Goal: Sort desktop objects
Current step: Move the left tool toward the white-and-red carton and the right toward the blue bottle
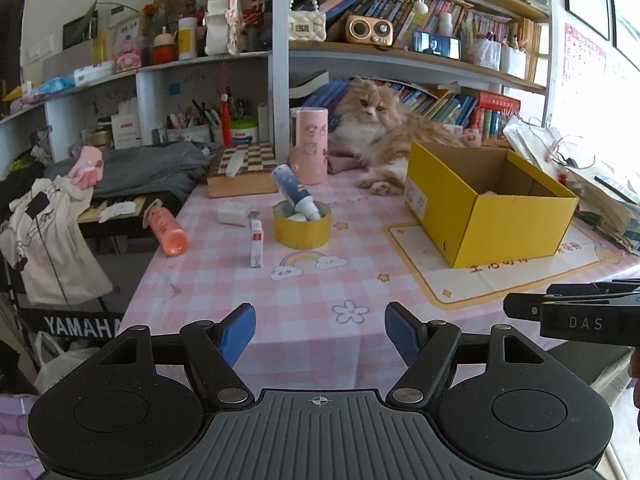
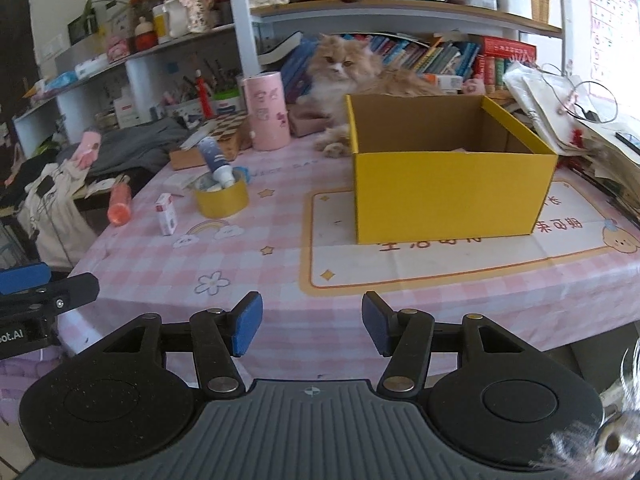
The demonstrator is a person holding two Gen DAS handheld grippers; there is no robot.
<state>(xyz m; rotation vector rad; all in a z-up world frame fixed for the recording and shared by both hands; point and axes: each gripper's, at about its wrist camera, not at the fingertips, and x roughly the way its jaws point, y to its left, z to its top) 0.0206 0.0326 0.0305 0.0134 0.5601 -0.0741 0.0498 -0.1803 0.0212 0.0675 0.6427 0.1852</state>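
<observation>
An open yellow box (image 1: 508, 220) (image 2: 448, 196) stands on the pink checked tablecloth (image 1: 320, 280) (image 2: 248, 264) at the right. A yellow tape roll (image 1: 302, 225) (image 2: 221, 197) has a blue-and-white tube (image 1: 295, 192) (image 2: 218, 162) leaning in it. A small white-and-red carton (image 1: 256, 242) (image 2: 166, 214), a white pack (image 1: 234, 213) and an orange bottle (image 1: 167, 230) (image 2: 119, 202) lie to the left. My left gripper (image 1: 320, 334) is open and empty at the table's front edge. My right gripper (image 2: 312, 330) is open and empty in front of the box.
A fluffy orange cat (image 1: 380, 128) (image 2: 348, 72) lies behind the box. A pink cylinder (image 1: 308, 144) (image 2: 266, 110) and a checkered board (image 1: 244, 164) stand at the back. Cluttered shelves rise behind. Paper bags (image 2: 560, 112) pile at the right. Clothes (image 1: 132, 168) lie left.
</observation>
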